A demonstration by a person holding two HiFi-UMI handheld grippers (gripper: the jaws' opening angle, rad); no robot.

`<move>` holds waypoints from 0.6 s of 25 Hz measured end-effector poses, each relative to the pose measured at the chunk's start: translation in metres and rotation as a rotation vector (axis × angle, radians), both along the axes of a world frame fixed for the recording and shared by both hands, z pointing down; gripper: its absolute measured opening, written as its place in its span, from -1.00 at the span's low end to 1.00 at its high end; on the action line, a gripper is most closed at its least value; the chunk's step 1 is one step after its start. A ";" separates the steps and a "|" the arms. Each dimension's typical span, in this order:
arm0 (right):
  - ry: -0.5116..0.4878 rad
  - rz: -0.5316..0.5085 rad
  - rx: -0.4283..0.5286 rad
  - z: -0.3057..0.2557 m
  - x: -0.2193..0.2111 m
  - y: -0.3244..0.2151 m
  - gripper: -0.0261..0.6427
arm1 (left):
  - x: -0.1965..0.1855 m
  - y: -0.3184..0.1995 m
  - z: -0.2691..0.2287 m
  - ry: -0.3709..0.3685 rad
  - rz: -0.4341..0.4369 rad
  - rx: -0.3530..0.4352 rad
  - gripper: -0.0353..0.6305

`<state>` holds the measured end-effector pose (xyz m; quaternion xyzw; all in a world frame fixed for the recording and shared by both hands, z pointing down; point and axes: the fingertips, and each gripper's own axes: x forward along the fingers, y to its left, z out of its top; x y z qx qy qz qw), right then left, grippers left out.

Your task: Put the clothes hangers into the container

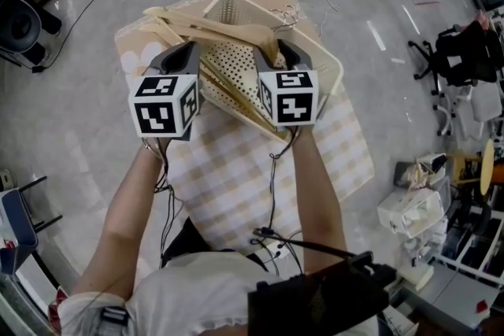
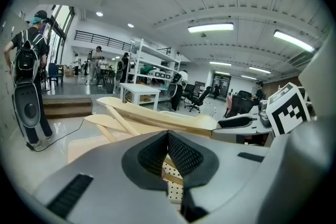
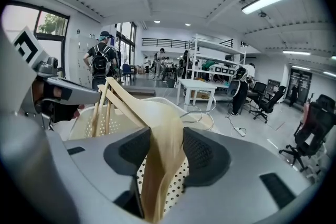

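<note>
A bundle of pale wooden clothes hangers (image 1: 228,31) with wire hooks lies tilted across the top of a white perforated basket (image 1: 331,67). My left gripper (image 1: 189,51) grips the bundle's left part; in the left gripper view its dark pads (image 2: 185,153) close to a narrow V around a wooden bar, with the hangers (image 2: 157,115) stretching ahead. My right gripper (image 1: 276,51) is shut on the right part; in the right gripper view a thick stack of hangers (image 3: 163,139) fills the gap between its pads. The basket (image 3: 86,118) shows below.
The basket stands on a beige checked mat (image 1: 236,169) on a grey floor. Cables trail across the floor. Office chairs (image 1: 457,59) and cluttered shelves are at the right. A white table (image 3: 197,86) and standing people (image 2: 26,60) are farther off.
</note>
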<state>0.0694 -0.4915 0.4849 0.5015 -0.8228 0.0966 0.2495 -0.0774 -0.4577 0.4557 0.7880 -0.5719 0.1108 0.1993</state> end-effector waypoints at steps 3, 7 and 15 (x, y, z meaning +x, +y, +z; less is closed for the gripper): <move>0.013 0.013 -0.021 0.006 0.001 -0.002 -0.33 | -0.002 -0.001 0.002 0.003 -0.007 -0.004 -0.87; 0.056 0.026 -0.025 0.011 0.001 -0.001 -0.33 | -0.005 0.002 0.001 0.002 -0.011 -0.007 -0.87; 0.074 0.012 -0.030 0.005 0.000 0.003 -0.29 | -0.011 0.012 -0.002 0.014 -0.021 -0.011 -0.87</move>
